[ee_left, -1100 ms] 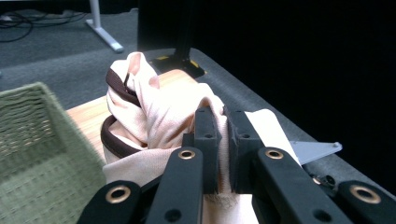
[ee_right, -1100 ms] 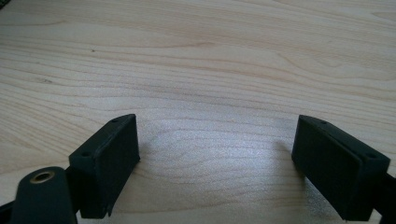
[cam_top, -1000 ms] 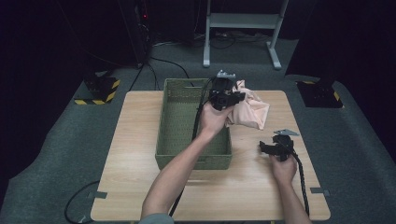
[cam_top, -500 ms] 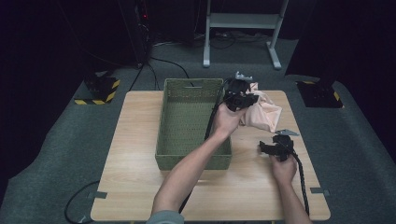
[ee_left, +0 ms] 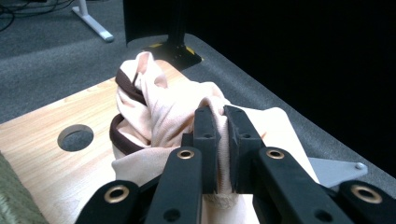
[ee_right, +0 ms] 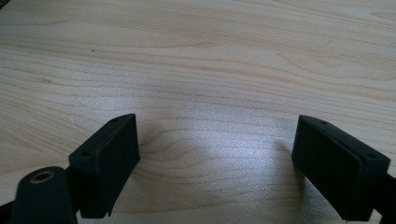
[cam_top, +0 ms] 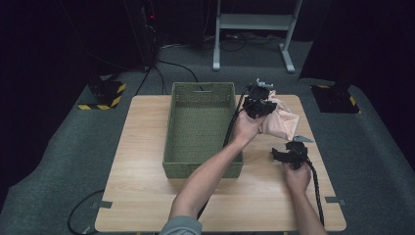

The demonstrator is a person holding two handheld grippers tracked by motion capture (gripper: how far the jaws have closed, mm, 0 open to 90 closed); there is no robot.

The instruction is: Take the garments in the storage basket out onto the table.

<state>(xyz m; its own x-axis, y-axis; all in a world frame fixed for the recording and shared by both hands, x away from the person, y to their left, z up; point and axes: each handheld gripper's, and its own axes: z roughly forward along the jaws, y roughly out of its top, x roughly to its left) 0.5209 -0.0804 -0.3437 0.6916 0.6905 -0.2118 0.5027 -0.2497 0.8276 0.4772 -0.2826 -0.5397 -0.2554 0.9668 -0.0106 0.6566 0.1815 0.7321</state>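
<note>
A pale pink cloth (cam_top: 283, 125) with a dark brown hem lies bunched on the wooden table (cam_top: 142, 147), to the right of the green basket (cam_top: 169, 132). My left gripper (cam_top: 258, 104) is at the cloth's left side. In the left gripper view its jaws are shut on a fold of the cloth (ee_left: 159, 107), with fabric pinched between the pads of the left gripper (ee_left: 223, 114). My right gripper (cam_top: 279, 155) rests near the table's right front. In the right gripper view the right gripper (ee_right: 215, 133) stands open over bare wood with nothing between its jaws.
The basket, with nothing in it, takes up the table's middle. A round hole (ee_left: 74, 137) is cut in the tabletop beside the cloth. Yellow-and-black striped bases (cam_top: 105, 95) (cam_top: 337, 98) stand on the floor at both sides, and a white stand (cam_top: 249, 24) behind.
My left gripper has carried the pinched cloth to the right, away from the basket's right wall, and slightly lower. The right gripper has stayed where it was.
</note>
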